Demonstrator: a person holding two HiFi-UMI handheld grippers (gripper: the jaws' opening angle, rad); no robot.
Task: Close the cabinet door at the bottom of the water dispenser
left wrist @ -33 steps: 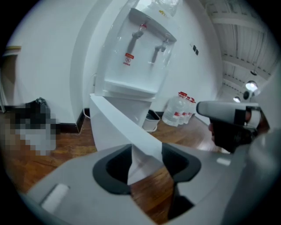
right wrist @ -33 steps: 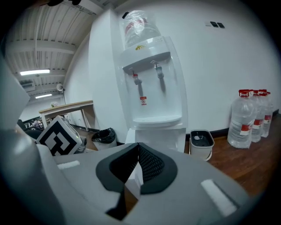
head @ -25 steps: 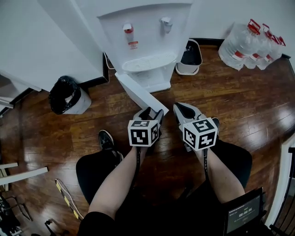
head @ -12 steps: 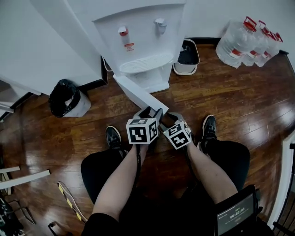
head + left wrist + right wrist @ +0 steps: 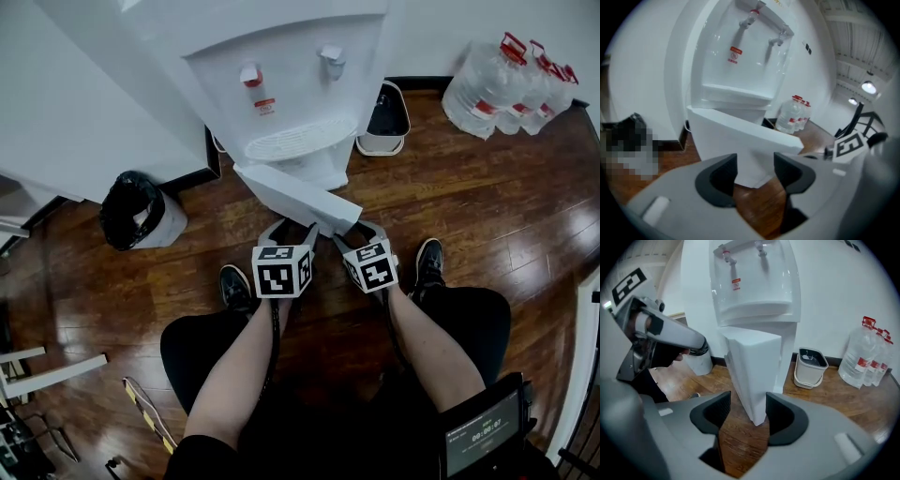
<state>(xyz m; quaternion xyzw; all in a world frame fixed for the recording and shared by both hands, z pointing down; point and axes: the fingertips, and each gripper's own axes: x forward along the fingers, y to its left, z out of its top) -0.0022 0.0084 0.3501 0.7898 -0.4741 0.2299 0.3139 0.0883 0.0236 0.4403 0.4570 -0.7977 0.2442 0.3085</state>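
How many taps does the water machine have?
2. The red tap is on the left of the water dispenser front, and the pale tap is on the right, both above the drip tray. None look hidden.

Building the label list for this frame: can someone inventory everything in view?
water dispenser: one, white, against wall, top centre
taps: two, red and grey, on dispenser front
cabinet door: one, white, swung open at dispenser's base
bin: one, black-bagged, floor left
bucket: one, white, right of dispenser
water bottles: several, clear, red caps, top right
floor: dark wood
screen device: one, black, bottom right
shoes: two, black
left gripper: grey, open, at door's edge
right gripper: grey, jaws just been opening, door's edge in line between them, ungripped
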